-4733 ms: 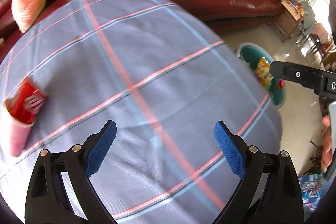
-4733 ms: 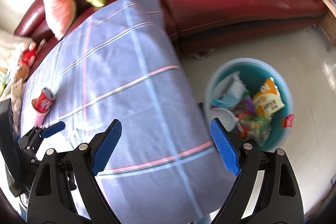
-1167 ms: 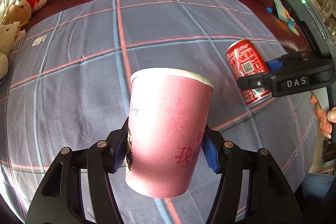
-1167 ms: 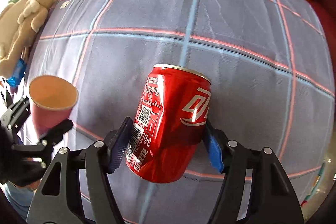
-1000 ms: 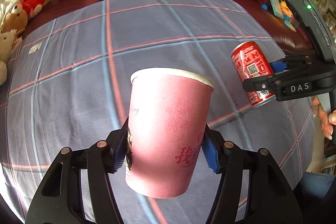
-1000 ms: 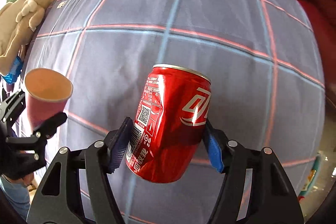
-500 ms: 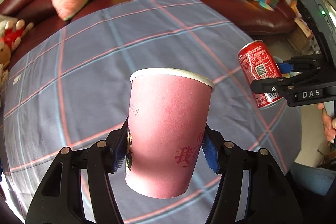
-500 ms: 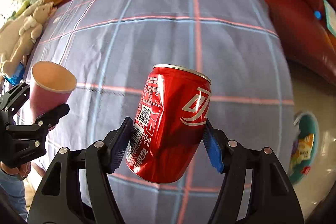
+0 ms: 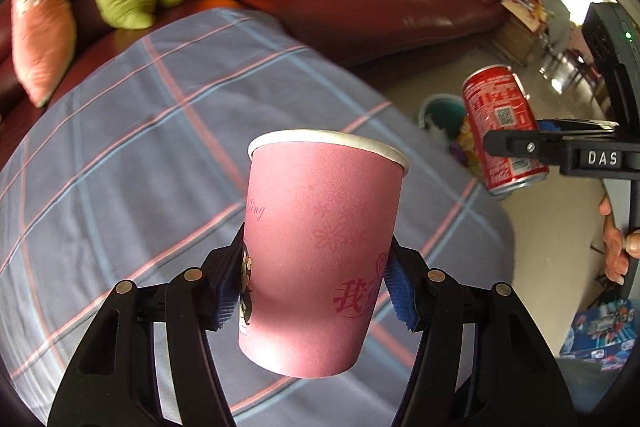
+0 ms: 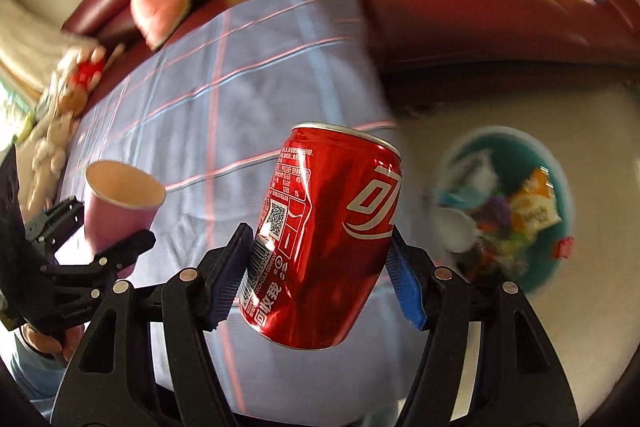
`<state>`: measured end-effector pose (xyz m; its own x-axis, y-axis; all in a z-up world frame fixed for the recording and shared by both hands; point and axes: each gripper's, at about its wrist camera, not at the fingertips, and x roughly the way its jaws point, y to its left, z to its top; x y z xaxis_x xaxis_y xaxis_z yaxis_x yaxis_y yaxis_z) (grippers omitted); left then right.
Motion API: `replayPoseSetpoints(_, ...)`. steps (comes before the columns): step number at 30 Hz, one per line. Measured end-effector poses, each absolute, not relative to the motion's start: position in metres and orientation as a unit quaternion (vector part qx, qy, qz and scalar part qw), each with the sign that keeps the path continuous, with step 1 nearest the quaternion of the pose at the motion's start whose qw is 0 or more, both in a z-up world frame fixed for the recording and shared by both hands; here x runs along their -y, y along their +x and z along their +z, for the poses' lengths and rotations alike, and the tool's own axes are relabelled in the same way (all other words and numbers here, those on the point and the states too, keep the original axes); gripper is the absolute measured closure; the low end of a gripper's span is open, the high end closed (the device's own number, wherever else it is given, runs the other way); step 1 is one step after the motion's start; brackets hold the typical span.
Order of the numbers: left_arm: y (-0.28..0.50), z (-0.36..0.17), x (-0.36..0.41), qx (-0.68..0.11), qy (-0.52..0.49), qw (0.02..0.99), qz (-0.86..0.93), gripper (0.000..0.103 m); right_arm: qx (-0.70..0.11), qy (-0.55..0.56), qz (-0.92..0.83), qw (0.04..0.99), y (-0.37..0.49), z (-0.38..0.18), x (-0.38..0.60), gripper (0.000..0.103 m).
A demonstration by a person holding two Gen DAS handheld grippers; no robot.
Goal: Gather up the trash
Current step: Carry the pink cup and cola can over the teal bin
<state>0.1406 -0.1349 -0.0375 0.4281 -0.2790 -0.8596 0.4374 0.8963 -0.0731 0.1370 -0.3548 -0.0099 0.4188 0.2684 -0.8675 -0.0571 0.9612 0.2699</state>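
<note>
With both items lifted clear of the bench [image 9: 120, 147], the step in hand is the carry toward the bin, not the pick-up. The left gripper [image 9: 314, 291] is clenched on the pink paper cup [image 9: 320, 247]: both blue pads press its lower wall, and the cup stands mouth up, slightly tilted, above the plaid cloth. The right gripper [image 10: 320, 275] is clenched on the red soda can [image 10: 328, 235] in the same manner, its pads bearing on opposite sides of the can's lower half, with the can leaning a little.

The teal bin [image 10: 560, 187] sits on the floor beyond the bench edge, in front of the red sofa [image 10: 480, 19]. In the right wrist view it lies to the right of the can and already holds wrappers and other rubbish. In the left wrist view the bin [image 9: 440, 107] is partly hidden behind the can [image 9: 502, 131].

The next move calls for bringing each gripper over the bin mouth before any release. The can appears closer to the bin, so it would likely go first. Judged risk: a release made short of the rim would drop the item on the floor, and the light cup may bounce off the rubbish.
</note>
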Motion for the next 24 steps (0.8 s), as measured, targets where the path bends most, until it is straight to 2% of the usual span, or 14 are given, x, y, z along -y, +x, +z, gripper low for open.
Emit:
replayPoseSetpoints(10, 0.147, -0.042, 0.236, -0.494, 0.110, 0.821, -0.263, 0.041, -0.499, 0.173, 0.008, 0.849, 0.110, -0.017, 0.488, 0.040)
replayPoseSetpoints(24, 0.165, -0.067, 0.328, -0.513, 0.112, 0.800, -0.290, 0.040, -0.505, 0.196, -0.016, 0.840, 0.117, -0.039, 0.536, 0.040)
